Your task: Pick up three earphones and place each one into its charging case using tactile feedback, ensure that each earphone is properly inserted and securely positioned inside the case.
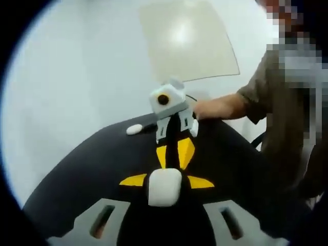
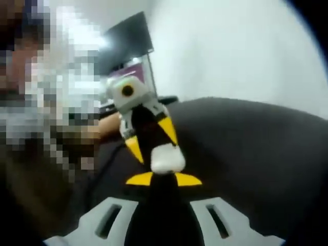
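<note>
A white charging case [image 1: 164, 187] sits between the yellow fingertips of my left gripper [image 1: 167, 181], which is shut on it above a black table [image 1: 77, 174]. My right gripper [image 1: 173, 154] comes in from the far side. Its yellow fingers [image 1: 185, 151] stand close together in a V that ends right at the case. In the right gripper view the case [image 2: 166, 159] lies just beyond my right gripper [image 2: 164, 179], at the end of the left gripper [image 2: 156, 151]. Nothing shows between the right fingertips. A small white oval piece [image 1: 134, 129] lies farther back on the table.
A person's hand [image 1: 215, 107] holds the right gripper from behind, their body at the right of the left gripper view. A beige panel [image 1: 184, 41] lies beyond the table. A dark screen [image 2: 125, 38] stands past the table [image 2: 246, 154].
</note>
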Motion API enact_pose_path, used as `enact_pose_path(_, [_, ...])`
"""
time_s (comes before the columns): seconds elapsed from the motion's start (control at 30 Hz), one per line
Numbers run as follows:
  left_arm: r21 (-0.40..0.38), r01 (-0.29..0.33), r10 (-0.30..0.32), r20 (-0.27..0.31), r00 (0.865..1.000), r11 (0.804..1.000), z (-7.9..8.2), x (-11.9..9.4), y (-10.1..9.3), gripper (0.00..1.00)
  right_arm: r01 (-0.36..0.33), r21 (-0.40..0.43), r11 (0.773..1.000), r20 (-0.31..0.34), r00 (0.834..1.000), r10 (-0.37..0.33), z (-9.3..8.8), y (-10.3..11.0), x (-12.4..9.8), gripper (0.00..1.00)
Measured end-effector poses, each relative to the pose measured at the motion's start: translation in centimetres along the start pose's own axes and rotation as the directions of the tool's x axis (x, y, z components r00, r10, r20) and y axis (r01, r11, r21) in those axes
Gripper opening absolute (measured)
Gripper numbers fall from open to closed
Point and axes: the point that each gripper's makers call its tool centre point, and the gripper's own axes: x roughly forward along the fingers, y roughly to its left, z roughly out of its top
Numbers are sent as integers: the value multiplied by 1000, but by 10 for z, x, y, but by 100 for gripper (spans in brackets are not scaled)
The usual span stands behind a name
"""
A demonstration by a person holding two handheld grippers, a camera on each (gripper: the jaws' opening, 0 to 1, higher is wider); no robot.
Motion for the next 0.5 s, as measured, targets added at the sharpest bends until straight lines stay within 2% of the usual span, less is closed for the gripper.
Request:
enact_pose_path(0.07, [-3,5,-5,-13,1000,1000,-4,2,-2,30,4,-10,1000,-1,1000,-4,0,-1,0,17])
enact_pose_path(0.27, [-3,-6,6,-13,1000,1000,-3,-2,2,30,22,-37,999,5,1000,-21,1,-2,0,22])
enact_pose_path(0.3, [-7,-20,20,1,1000,1000,0,-6,6,31,27,-41,999,8,1000,-27,2,-3,0,26])
enact_pose_path(0.33, [-34,-38,40,45,998,999,9,-10,11,33,36,-46,998,14,999,-35,3,-4,0,30])
enact_pose_path(0.37, [-91,-69,79,110,991,994,20,-19,21,35,45,-53,998,20,999,-44,4,-5,0,33])
enact_pose_path(0.43, [-157,-119,148,184,972,980,34,-33,38,36,77,-65,995,35,997,-75,9,-9,0,37])
enact_pose_path(0.5, [-228,-190,244,243,939,955,42,-50,59,34,114,-97,989,17,993,-113,10,-11,3,37])
